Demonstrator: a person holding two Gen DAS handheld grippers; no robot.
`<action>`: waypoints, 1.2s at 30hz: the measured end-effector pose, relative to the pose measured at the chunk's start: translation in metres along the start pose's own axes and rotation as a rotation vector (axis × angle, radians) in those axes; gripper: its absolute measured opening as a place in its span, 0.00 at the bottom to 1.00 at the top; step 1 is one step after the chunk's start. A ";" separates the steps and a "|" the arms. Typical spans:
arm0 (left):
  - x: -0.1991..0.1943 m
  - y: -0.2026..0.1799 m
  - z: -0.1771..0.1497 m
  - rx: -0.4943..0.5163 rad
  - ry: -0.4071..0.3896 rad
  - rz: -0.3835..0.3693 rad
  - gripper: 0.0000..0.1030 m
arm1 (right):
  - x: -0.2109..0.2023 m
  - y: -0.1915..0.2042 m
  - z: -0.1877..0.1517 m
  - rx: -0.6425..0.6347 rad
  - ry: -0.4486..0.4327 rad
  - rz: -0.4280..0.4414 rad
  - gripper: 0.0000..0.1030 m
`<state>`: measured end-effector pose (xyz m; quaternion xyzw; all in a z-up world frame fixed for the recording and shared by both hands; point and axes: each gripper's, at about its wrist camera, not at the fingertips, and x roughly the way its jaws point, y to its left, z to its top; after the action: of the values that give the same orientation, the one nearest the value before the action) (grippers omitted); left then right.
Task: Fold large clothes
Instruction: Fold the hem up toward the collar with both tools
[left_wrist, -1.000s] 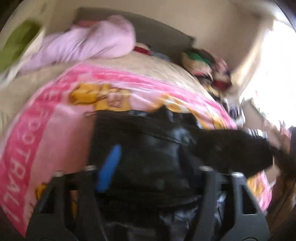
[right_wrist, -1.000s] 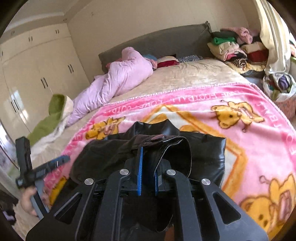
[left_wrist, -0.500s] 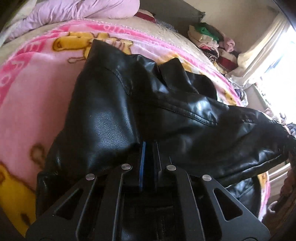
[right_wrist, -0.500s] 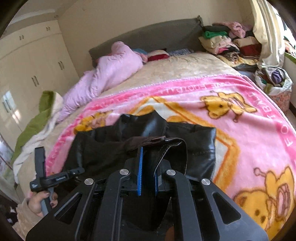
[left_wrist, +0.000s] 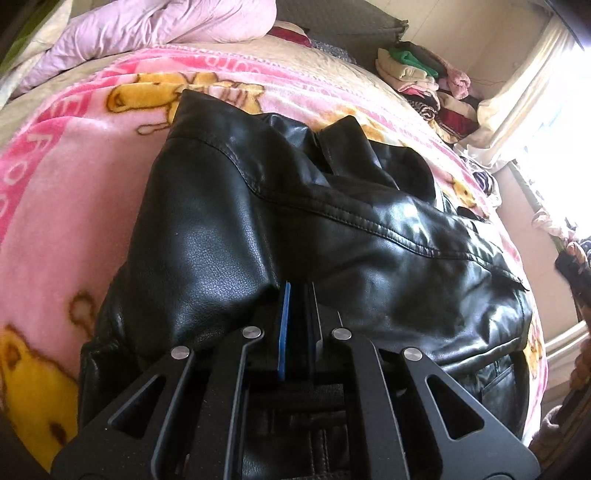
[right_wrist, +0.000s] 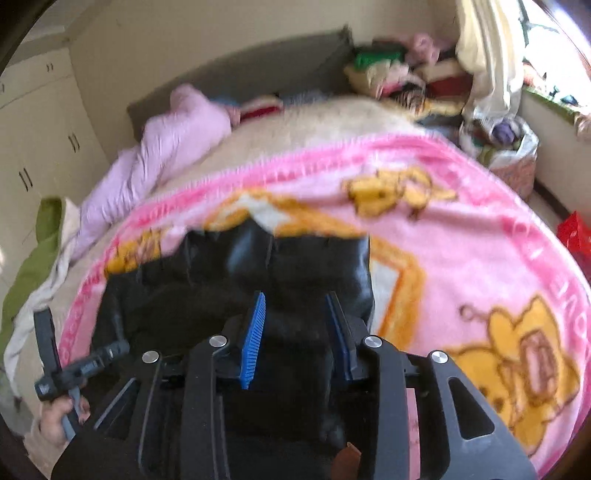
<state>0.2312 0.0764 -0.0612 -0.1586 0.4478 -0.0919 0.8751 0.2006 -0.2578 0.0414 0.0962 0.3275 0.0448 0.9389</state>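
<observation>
A black leather jacket (left_wrist: 332, 229) lies bunched on a pink cartoon blanket (left_wrist: 66, 177) spread over the bed. My left gripper (left_wrist: 297, 291) is shut, its tips tucked into the jacket's near edge, where the leather bulges over them. In the right wrist view the jacket (right_wrist: 303, 258) lies flatter. My right gripper (right_wrist: 295, 314) hovers just over the jacket's near part. Its jaws are opening, and the blue pads (right_wrist: 255, 332) stand apart and press on nothing. A hand (right_wrist: 59, 417) at the lower left holds the left gripper's handle.
A lilac quilt (right_wrist: 177, 140) lies at the head of the bed by the grey headboard (right_wrist: 258, 66). Stacked clothes (left_wrist: 417, 70) fill the far right corner, with a bag of laundry (right_wrist: 513, 147) below. A green cover (right_wrist: 40, 251) hangs off the left side, near the wardrobe doors (right_wrist: 37, 129).
My left gripper came down onto the jacket and shut at its near edge. My right gripper's jaws parted and let go of the fold they pinched, which dropped flat.
</observation>
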 end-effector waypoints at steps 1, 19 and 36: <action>0.000 0.000 0.000 0.002 0.001 0.002 0.02 | 0.002 0.011 0.002 -0.027 -0.005 0.022 0.32; 0.003 0.001 0.000 -0.003 0.007 -0.014 0.02 | 0.136 0.046 -0.046 -0.086 0.289 0.008 0.36; -0.038 0.002 0.015 0.004 -0.046 0.017 0.49 | 0.033 0.055 -0.066 -0.148 0.146 0.110 0.46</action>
<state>0.2212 0.0929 -0.0250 -0.1550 0.4288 -0.0815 0.8863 0.1837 -0.1895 -0.0175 0.0411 0.3849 0.1272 0.9132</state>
